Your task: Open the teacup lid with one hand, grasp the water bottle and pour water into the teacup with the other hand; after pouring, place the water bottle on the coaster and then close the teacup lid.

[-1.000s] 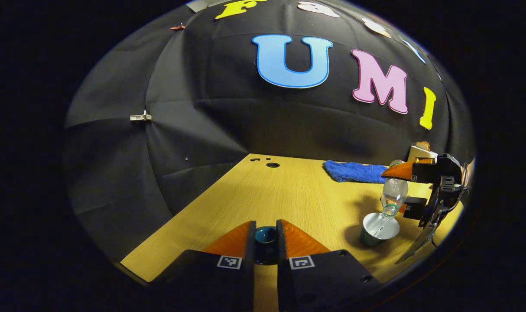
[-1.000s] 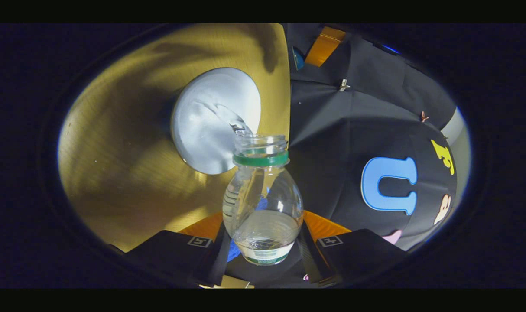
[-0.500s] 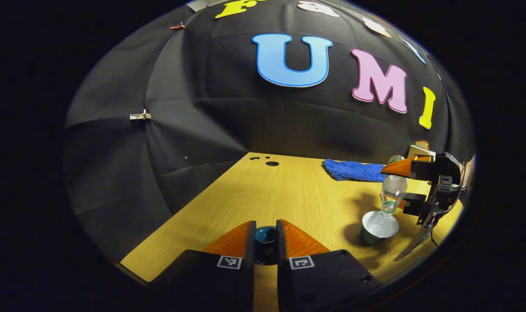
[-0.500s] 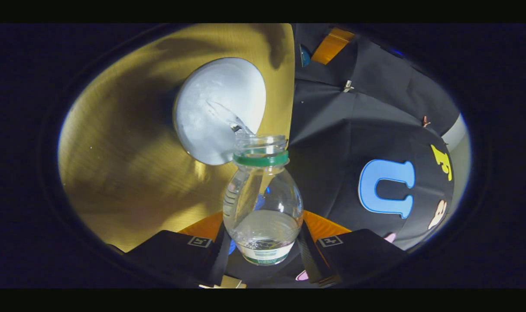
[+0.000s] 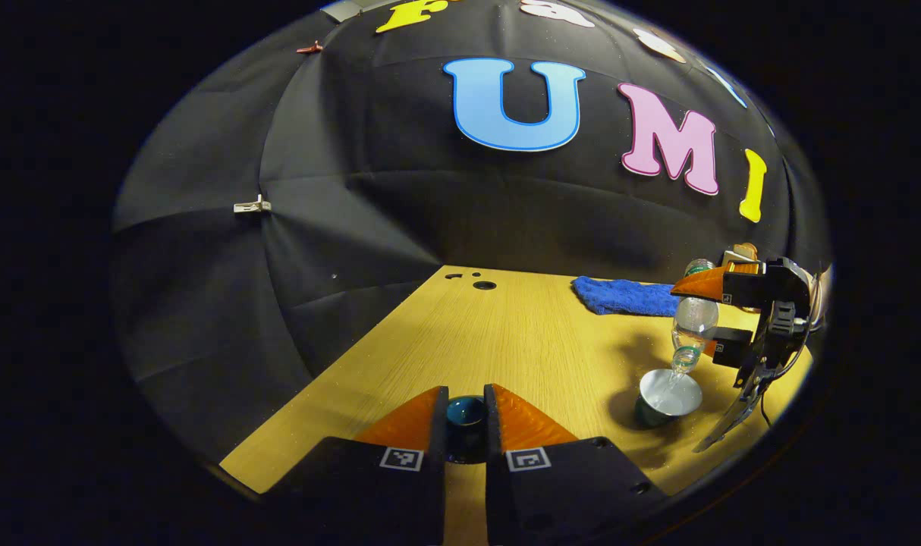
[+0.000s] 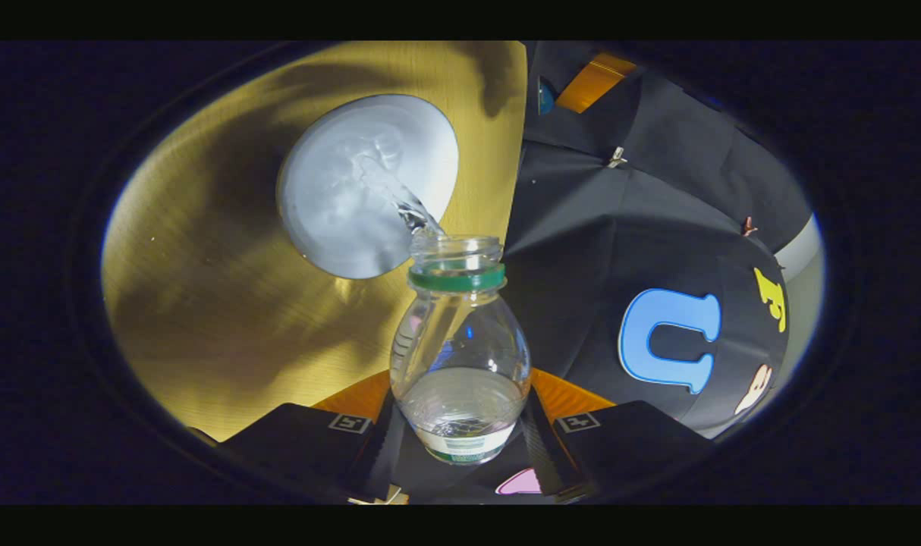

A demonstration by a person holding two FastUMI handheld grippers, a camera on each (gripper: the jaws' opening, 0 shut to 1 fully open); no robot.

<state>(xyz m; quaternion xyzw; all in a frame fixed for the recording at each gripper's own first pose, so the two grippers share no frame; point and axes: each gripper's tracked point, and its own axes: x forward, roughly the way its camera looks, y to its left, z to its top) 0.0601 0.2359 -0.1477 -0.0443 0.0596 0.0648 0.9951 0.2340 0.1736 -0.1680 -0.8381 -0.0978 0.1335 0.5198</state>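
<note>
Right claw (image 6: 460,413) clamped on tipped water bottle (image 6: 459,356) above teacup (image 6: 366,186); left claw (image 5: 466,421) apparently gripping lid (image 5: 465,412).

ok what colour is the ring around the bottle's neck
Green; the ring on the water bottle shows best in the right gripper view.

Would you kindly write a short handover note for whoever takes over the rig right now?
Left tool: shut on the teacup lid, held low over the table.
Right tool: shut on the water bottle, tipped, mouth over the open teacup; water is streaming in.
Done: lid off, bottle grasped, pouring under way.
Left: stop pouring, stand the bottle on the coaster, put the lid on the teacup.
</note>
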